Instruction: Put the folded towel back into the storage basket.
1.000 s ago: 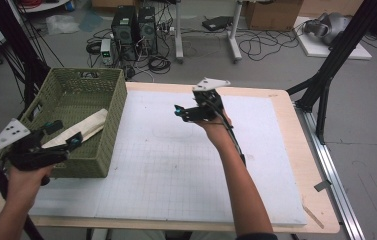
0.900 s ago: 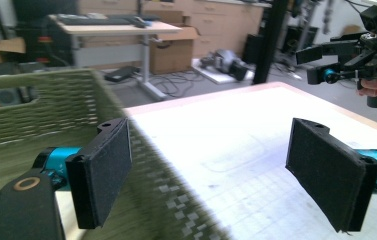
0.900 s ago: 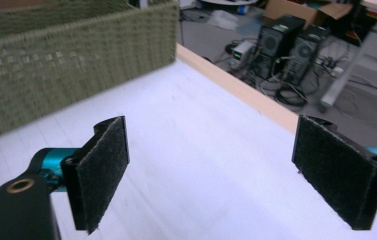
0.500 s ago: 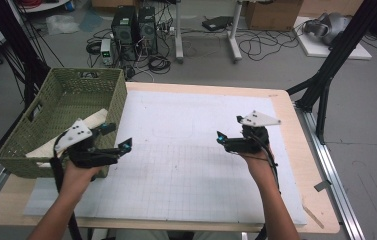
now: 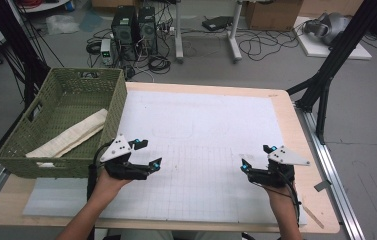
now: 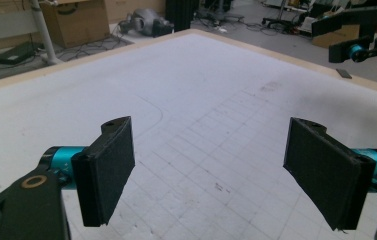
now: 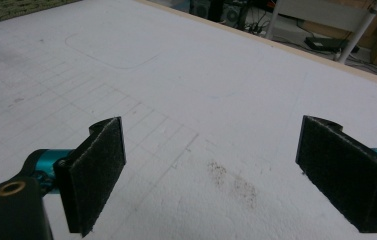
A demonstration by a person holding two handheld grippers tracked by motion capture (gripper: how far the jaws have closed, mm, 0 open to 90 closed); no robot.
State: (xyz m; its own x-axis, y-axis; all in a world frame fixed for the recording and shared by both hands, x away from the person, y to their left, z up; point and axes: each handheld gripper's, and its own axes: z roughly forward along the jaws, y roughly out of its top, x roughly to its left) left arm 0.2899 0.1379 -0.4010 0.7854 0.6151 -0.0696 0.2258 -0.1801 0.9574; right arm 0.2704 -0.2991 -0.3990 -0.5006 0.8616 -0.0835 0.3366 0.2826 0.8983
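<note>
Green wicker basket [image 5: 51, 150] sits at the far-left edge of the bench [image 5: 286, 107], and inside it lies the cream folded cloth [image 5: 71, 134], the thing nearest either tool. Its long axis runs on a diagonal, from the basket's near-left corner up toward the wall that faces the white mat [image 5: 206, 135]. That puts the cloth to the left of and slightly beyond the left tool [image 5: 148, 155], with the basket's near-right corner just beside that hand. The right tool [image 5: 253, 157] is well apart from it, over on the near-right part of the mat.

Both tools are empty. In the left gripper view the left tool [image 6: 208, 165] has its black pads spread wide with only gridded mat between them; in the right gripper view the right tool [image 7: 211, 175] is equally wide, over a faint brown smudge [image 7: 231, 182] on the mat. Both point away from the basket or across the bench, so any move back to the cloth would call for the left hand to swing round to its left and lift over the wall.

Against the picture half a second back, little has shifted: the left hand has edged a touch toward the person, the right has dropped slightly nearer the bench's near edge. A full second back the left tool was at the basket's near wall and the right was far out mid-mat. The cloth lies much the same in all three.
</note>
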